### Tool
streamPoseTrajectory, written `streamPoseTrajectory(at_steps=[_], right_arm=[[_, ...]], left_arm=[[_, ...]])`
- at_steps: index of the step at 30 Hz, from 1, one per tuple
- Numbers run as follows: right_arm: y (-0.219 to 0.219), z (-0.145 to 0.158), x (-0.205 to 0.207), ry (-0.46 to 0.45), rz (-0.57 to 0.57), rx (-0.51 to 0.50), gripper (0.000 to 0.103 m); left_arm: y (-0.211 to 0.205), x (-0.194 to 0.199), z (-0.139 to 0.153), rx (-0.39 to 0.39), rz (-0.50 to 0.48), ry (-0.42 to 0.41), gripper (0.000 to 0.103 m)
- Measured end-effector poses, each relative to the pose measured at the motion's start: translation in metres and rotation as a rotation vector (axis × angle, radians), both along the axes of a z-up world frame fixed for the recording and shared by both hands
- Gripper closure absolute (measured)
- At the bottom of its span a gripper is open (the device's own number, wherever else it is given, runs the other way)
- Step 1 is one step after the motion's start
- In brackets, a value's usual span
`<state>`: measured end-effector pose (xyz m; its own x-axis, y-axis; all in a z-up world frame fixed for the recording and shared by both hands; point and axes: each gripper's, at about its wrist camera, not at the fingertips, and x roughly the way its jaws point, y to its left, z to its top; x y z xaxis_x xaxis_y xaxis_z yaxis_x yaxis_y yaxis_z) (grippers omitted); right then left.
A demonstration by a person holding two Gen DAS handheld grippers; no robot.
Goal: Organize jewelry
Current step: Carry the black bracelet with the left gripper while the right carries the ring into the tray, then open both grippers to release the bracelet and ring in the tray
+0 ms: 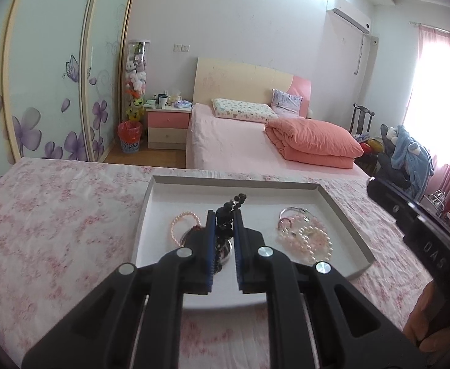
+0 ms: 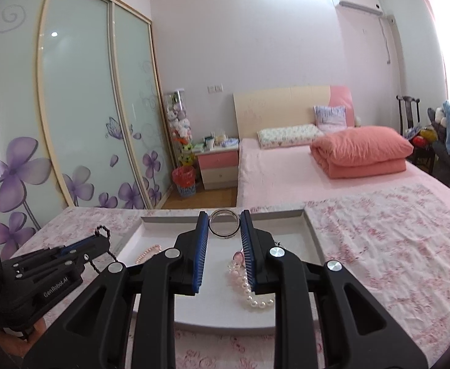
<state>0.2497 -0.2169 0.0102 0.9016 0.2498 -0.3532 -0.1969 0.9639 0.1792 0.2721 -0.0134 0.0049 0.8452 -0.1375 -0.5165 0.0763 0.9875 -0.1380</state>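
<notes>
A shallow white tray with a grey rim lies on a pink floral tablecloth. My left gripper is shut on a black bead bracelet, held above the tray; its loop sticks up past the fingertips and a strand hangs below. In the tray lie a pink pearl bracelet on the left and a heap of pearl and pink bead bracelets on the right. My right gripper is shut on a silver bangle, held upright over the tray. The left gripper with its black beads shows at lower left in the right wrist view.
A metal disc sits in the tray under the left fingers. Beyond the table stands a pink bed with an orange folded quilt, a nightstand, a red-lined bin and sliding wardrobe doors. A chair with clothes stands at right.
</notes>
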Motion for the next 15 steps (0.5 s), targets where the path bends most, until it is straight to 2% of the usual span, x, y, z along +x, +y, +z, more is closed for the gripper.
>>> streamPoseTrajectory(at_steps=[9,13,15], right_arm=[[0.004,-0.021,0.035,0.111,0.014,0.021,0.080],[-0.003,-0.019,0.029,0.103,0.000,0.026,0.069],[-0.010,-0.016,0.023,0.100,-0.010,0.040,0.069]], left_arm=[[-0.004,0.037,-0.021,-0.014,-0.020,0.060,0.090],[0.008,0.039,-0.022,-0.046,0.006,0.061,0.085],[0.017,0.036,-0.019,-0.054,0.026,0.059,0.084]])
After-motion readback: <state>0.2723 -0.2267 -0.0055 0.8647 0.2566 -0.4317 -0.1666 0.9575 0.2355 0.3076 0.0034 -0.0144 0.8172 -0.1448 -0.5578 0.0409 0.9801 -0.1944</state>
